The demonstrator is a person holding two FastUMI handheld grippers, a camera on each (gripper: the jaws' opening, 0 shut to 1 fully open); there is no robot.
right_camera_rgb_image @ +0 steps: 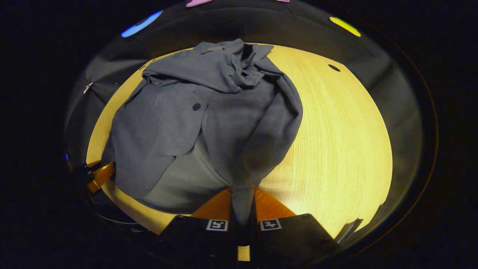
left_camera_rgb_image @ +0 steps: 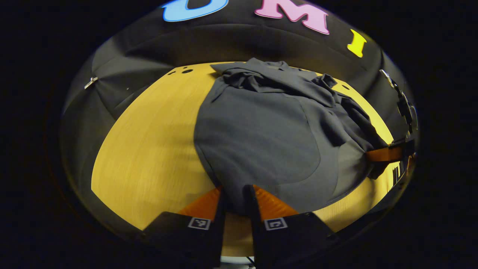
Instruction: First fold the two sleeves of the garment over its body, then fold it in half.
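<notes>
Grey garment (left_camera_rgb_image: 261,142) is lying spread on the yellow wooden desk (left_camera_rgb_image: 149,149), collar end bunched toward the far wall, both sleeves apparently already laid over the body, though the folds are hard to read. Left claw (left_camera_rgb_image: 234,198) is pinching the near hem, fingers narrow with cloth between them. Right claw (right_camera_rgb_image: 242,201) is gripping the near hem at the other corner, a strip of fabric running down between its fingers. Right claw is also showing at the garment's right edge in the left gripper view (left_camera_rgb_image: 384,154).

Judgement: the half-fold is in hand. To do it well, both corners should be lifting together, level and taut, travelling toward the collar and landing edge on edge, sleeves staying tucked.
</notes>
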